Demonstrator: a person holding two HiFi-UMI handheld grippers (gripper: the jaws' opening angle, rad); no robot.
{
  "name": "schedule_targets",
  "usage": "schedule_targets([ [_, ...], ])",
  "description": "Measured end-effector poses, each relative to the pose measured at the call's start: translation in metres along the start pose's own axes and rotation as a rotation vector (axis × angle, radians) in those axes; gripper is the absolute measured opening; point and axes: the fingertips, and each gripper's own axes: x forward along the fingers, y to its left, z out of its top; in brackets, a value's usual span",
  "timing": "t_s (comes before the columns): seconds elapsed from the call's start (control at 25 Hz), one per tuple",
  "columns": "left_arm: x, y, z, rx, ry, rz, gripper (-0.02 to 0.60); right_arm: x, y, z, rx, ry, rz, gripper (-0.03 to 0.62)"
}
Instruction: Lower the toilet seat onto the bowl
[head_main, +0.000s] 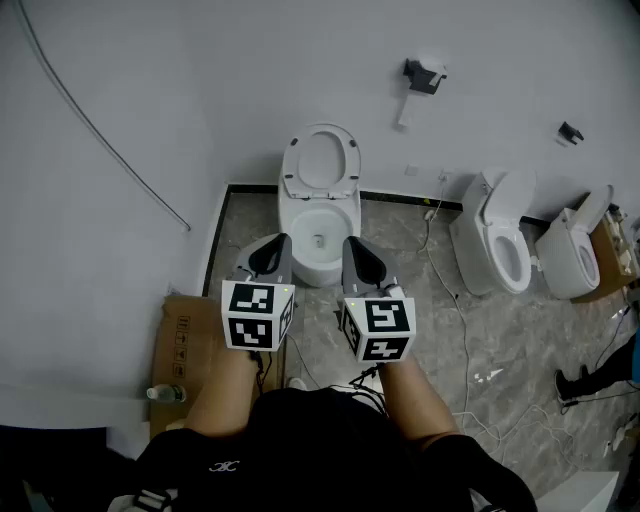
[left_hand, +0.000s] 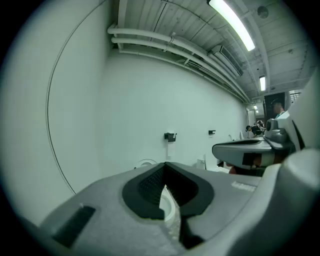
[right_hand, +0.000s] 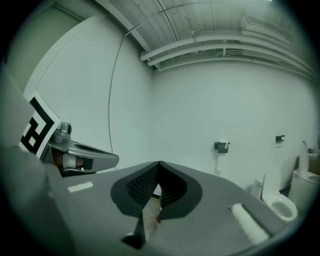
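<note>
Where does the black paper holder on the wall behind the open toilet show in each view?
Head view: black paper holder at the upper right, up and to the right of the toilet.
Left gripper view: near the picture's centre, on the wall.
Right gripper view: right of centre, on the wall.
Shared landmark: the thin cable curving down the wall to its left.

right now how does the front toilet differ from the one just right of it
Front toilet has its seat raised and faces the person squarely. Right toilet seems to have its seat ring down on the bowl and stands turned at an angle. Both are white.
</note>
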Motion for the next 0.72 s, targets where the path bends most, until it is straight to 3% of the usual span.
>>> schedule_targets([
  [0.72,0.009,0.047,-0.017,-0.050,0.011,-0.067,0.009,0.038,0.040,-0.006,0.013,0.015,-0.036,0.009],
])
